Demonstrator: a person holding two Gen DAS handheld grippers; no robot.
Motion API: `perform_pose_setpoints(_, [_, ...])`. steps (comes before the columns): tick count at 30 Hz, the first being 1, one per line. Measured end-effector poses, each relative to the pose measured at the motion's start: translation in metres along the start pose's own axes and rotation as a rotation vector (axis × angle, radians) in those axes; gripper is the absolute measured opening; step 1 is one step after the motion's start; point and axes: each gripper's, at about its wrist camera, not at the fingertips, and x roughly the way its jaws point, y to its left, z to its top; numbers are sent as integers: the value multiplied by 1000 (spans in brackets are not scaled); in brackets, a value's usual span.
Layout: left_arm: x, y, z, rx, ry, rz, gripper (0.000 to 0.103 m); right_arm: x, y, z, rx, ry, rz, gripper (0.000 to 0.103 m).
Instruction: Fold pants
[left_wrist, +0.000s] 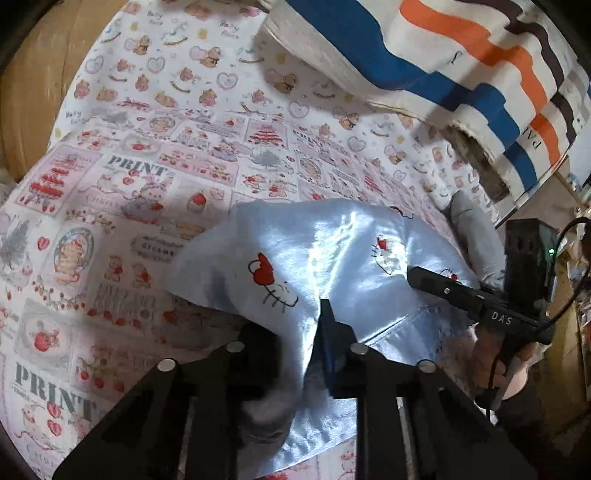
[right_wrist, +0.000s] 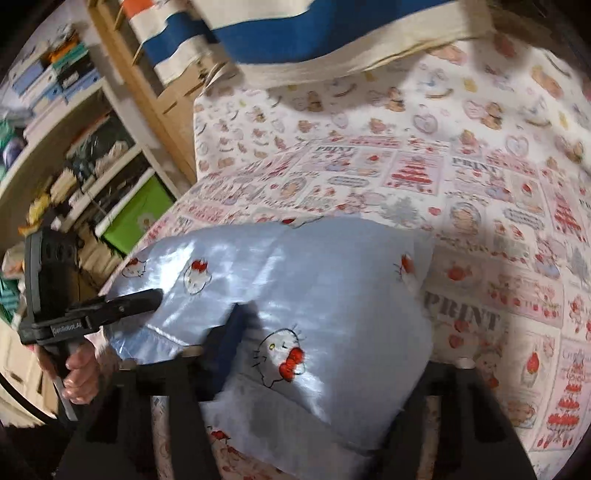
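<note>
Left gripper (left_wrist: 299, 354): clenched on a raised fold of the pants (left_wrist: 332, 258).
Right gripper (right_wrist: 332, 354): pants bunched between its fingers; grip could not be told.
Pants: shiny pale-blue, cat-face print, heaped on the printed sheet (left_wrist: 147, 166).
Beyond: striped blue-and-orange bedding (left_wrist: 424, 55).

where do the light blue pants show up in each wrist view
Left wrist view: the light blue pants lie lower centre, bunched between that camera's own fingers.
Right wrist view: the pants fill the lower centre, left of the word PRINT on the sheet.
Shared landmark: the blue, orange and white striped cloth along the top edge of both.
</note>
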Motion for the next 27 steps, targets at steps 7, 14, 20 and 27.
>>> perform_pose_setpoints(7, [-11,-26,2,125,-57,58,4,-11,18,-4,-69,-60,-41,8])
perform_pose_setpoints(14, [-29,-64,18,201,-117,61,4,-53,22,5,-68,-134,-56,8])
perform_pose_setpoints(20, [-37,-119,47,275,-159,33,4,-105,16,22,-81,-198,-130,8])
perform_pose_setpoints(27, [-16,-220,99,394,-234,-104,4,-195,-32,45,-62,-330,-336,8])
